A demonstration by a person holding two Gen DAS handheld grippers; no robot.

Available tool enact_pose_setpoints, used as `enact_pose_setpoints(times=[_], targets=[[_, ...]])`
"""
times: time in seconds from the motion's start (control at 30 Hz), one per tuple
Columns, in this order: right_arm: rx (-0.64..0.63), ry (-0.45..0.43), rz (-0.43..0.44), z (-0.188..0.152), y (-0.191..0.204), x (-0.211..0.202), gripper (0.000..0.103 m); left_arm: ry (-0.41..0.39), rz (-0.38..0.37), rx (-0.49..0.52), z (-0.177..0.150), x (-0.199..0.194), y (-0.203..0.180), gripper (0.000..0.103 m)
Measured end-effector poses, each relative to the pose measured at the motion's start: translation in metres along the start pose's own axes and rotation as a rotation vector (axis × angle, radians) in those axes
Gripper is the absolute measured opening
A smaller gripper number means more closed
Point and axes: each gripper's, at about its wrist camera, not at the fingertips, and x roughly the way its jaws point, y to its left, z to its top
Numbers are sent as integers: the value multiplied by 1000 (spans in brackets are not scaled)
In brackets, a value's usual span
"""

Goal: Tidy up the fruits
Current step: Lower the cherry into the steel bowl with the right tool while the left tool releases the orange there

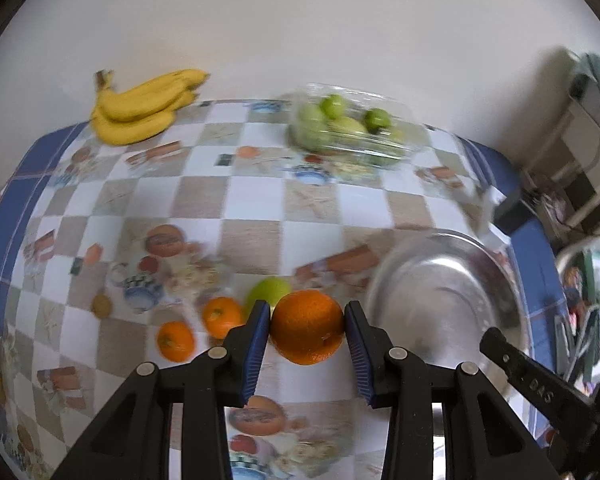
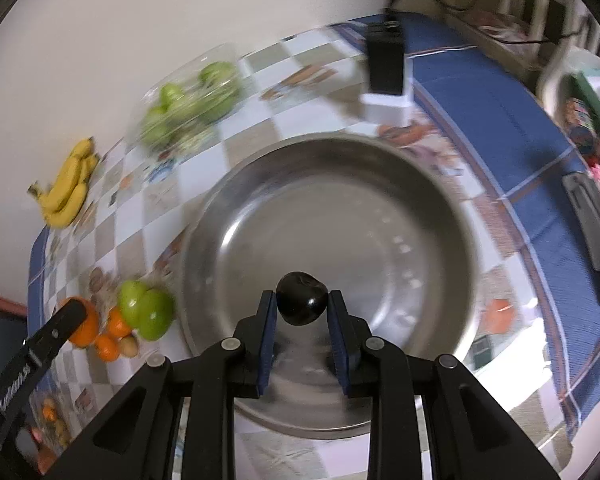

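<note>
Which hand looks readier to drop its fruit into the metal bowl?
Right. The right gripper already holds its dark fruit over the bowl; the left gripper's orange is beside it.

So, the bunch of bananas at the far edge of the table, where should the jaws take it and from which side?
Probably the bananas are best taken near the stem, where they join. Come from above with the jaws across that narrow neck: the bunch lies flat, and its curved body looks too wide.

Orange (image 1: pixel 307 327) gripped; dark plum (image 2: pixel 301 303) over bowl (image 2: pixel 440 216)
</note>
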Motion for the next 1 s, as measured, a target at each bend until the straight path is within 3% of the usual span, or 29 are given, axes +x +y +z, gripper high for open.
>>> enact_pose_setpoints(times=[0.13,0.3,0.7,1.0], targets=[[45,-25,-17,3,-19,-8,27,8,-62,54,-3,1,-28,41],[78,-47,-17,4,-33,-15,27,8,-70,120,-8,6,-56,41],[78,0,-49,-1,-40,11,27,89,-66,192,-32,52,-79,41],[63,38,-43,-4,-38,31,27,133,-57,192,-43,72,-81,42]])
